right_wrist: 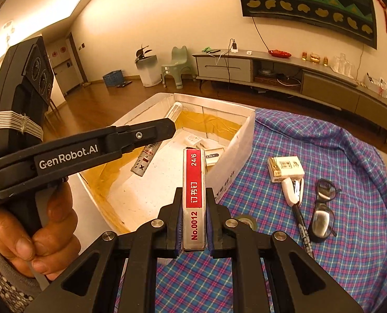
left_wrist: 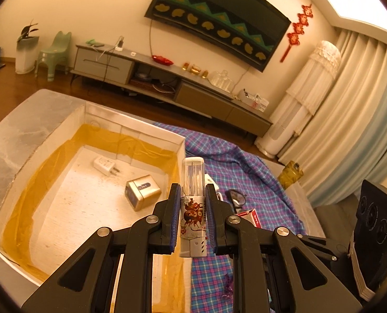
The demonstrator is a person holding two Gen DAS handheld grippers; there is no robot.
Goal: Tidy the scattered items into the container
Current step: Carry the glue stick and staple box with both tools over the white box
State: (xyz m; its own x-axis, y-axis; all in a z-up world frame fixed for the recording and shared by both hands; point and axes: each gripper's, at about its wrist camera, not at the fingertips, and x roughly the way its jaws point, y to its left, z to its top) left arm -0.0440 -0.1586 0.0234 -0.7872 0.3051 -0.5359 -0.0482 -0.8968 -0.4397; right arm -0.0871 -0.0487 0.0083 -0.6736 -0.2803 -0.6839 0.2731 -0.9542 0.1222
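Note:
My left gripper (left_wrist: 192, 190) is shut on a white tube with a clear cap and a red picture (left_wrist: 192, 208), held above the right wall of the white box (left_wrist: 130, 127). From the right wrist view the left gripper (right_wrist: 167, 127) holds that tube (right_wrist: 146, 159) over the box (right_wrist: 243, 140). My right gripper (right_wrist: 193, 195) is shut on a red and white staple box (right_wrist: 194, 190), near the box's front corner. Inside the box lie a white charger plug (left_wrist: 105, 165) and a small gold tin (left_wrist: 142, 191).
On the plaid cloth (right_wrist: 323, 156) lie a white carton (right_wrist: 286, 168), a white stapler (right_wrist: 292, 189), a black marker (right_wrist: 304, 232), glasses (right_wrist: 322, 208) and a tape roll (right_wrist: 245, 221). A yellow glass jar (left_wrist: 291, 173) stands at the table's far edge.

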